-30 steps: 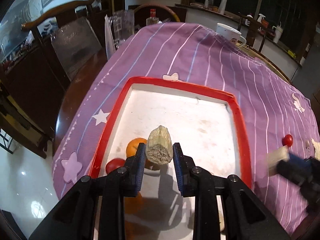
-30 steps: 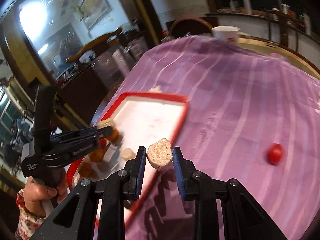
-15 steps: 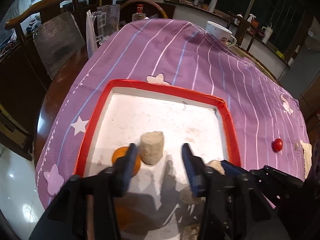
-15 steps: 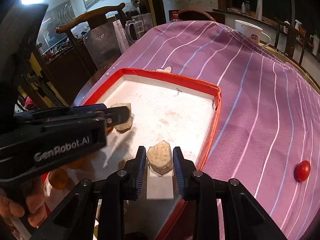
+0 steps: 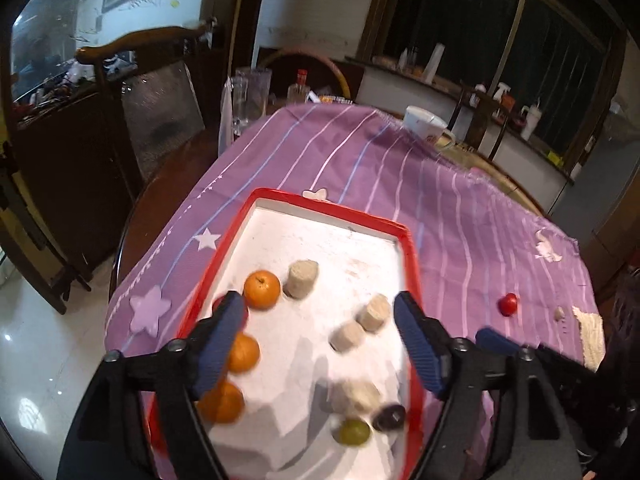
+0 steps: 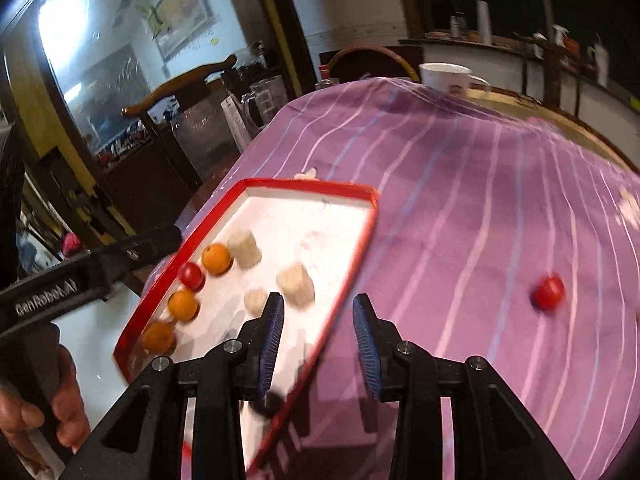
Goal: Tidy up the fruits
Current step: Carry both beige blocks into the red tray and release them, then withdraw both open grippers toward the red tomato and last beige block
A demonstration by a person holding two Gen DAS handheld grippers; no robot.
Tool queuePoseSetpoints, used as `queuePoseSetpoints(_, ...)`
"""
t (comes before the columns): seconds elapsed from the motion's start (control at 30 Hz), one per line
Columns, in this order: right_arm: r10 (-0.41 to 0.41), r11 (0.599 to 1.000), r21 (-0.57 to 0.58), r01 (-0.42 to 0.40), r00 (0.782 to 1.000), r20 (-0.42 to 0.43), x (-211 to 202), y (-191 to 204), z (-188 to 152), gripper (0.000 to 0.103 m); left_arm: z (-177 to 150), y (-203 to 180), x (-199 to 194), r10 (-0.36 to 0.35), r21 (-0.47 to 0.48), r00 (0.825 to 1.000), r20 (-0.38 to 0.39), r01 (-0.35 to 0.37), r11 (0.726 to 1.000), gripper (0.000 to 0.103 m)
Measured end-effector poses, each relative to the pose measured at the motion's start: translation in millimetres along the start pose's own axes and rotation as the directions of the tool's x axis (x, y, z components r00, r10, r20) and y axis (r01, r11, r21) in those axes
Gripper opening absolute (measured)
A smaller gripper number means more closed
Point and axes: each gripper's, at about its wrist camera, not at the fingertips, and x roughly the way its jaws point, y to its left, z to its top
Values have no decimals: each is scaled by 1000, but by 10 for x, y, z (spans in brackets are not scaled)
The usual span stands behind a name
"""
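Note:
A red-rimmed white tray (image 5: 411, 248) (image 6: 308, 188) lies on the purple striped cloth. In it lie oranges (image 5: 262, 289) (image 6: 216, 258), a red tomato (image 6: 191, 275), several beige sugarcane chunks (image 5: 302, 279) (image 6: 295, 284), a green grape (image 5: 352, 432) and a dark fruit (image 5: 389, 417). My left gripper (image 5: 320, 344) is open and empty above the tray. My right gripper (image 6: 319, 340) is open and empty over the tray's right rim. A red cherry tomato (image 5: 508, 304) (image 6: 549, 292) lies on the cloth to the right of the tray.
A white mug (image 5: 424, 124) (image 6: 448, 76) stands at the far table edge. A glass pitcher (image 5: 250, 96) and wooden chairs (image 5: 152, 44) stand at the back left. A pale scrap (image 5: 590, 336) lies at the cloth's right edge. The left gripper's body (image 6: 80, 280) crosses the right wrist view.
Both grippers have opened and let go of their sugarcane chunks, which now lie in the tray. Both have pulled back and up from the tray.

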Motion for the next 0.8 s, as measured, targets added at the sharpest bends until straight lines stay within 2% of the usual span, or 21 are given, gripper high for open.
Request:
queuePoseSetpoints(0.2, 19, 999, 42, -19, 1000, 3, -281, -81, -528, 42, -473, -231, -237, -19, -23, 1000, 12, 20, 1000, 81)
queuePoseSetpoints(0.3, -2, 996, 93, -2, 999, 42, -455, -228, -681, 42, -652, -413, -285, 15, 8, 1000, 16, -15, 1000, 81)
queuePoseSetpoints(0.5, -131, 978, 180, 105, 982, 139, -789, -548, -779, 43, -857, -896, -437, 107, 151, 989, 103, -122, 981, 81)
queuePoseSetpoints(0.67, -137, 966, 235, 104, 982, 131, -857, -725, -837, 45, -933, -1156, -553, 148, 233, 976, 161, -183, 955, 83)
queuePoseSetpoints(0.8, -132, 965, 245, 96, 982, 133, -895, -766, -890, 45, -993, -1256, -597, 154, 258, 973, 173, -196, 946, 85)
